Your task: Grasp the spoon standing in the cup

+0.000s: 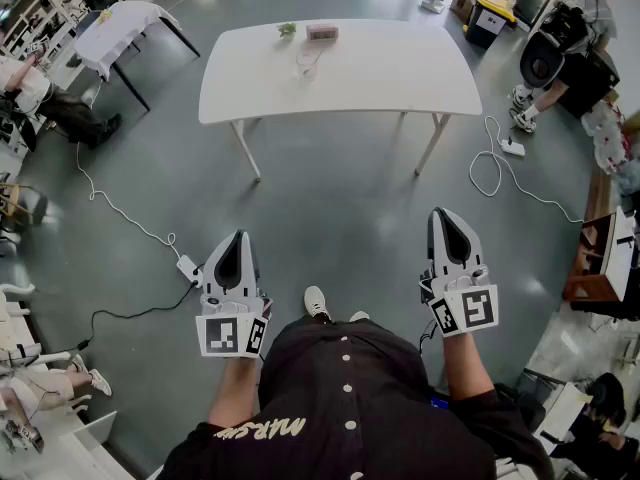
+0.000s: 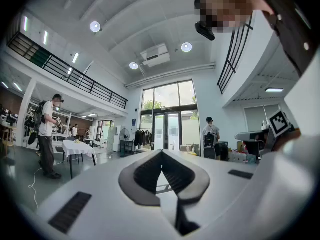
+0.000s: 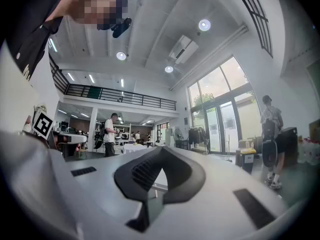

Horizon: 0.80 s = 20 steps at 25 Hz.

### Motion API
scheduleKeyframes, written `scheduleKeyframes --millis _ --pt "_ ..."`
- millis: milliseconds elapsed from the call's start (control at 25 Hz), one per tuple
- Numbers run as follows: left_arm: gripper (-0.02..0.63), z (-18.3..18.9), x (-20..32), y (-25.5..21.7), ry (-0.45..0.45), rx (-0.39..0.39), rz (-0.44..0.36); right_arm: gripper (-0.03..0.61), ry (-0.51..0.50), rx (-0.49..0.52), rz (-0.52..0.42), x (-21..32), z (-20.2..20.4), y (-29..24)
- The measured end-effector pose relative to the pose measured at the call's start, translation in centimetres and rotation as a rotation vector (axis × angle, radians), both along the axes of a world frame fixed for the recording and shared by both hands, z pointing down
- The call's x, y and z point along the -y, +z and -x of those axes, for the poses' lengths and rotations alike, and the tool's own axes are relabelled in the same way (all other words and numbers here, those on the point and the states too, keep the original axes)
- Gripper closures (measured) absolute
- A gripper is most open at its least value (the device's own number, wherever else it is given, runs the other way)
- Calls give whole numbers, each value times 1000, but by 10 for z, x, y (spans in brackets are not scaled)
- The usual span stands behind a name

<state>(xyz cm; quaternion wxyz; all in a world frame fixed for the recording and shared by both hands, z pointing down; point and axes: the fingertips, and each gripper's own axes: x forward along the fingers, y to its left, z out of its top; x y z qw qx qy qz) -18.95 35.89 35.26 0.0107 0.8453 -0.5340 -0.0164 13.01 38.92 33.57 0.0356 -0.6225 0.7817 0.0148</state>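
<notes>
**Open grey floor between the person and a far white table**

Grey floor [image 1: 330,208] lies bare between the person and the white table [image 1: 340,78], which stands far ahead, well apart from both grippers. A white cable [image 1: 120,211] trails across the floor at left, and another [image 1: 500,173] loops at right. Near the table's far edge sit a greenish item [image 1: 287,29] and a pink box [image 1: 322,32]. Both are too small to tell whether either is the cup with the spoon. The left gripper [image 1: 238,236] and right gripper [image 1: 440,214] are held level, side by side close to the body. Each has its jaws pressed together on nothing.
</notes>
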Motion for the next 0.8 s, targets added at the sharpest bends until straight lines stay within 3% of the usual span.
scheduleKeyframes --millis 800 --pt "604 1 9 1 10 9 5 577 -6 15 -8 6 5 -2"
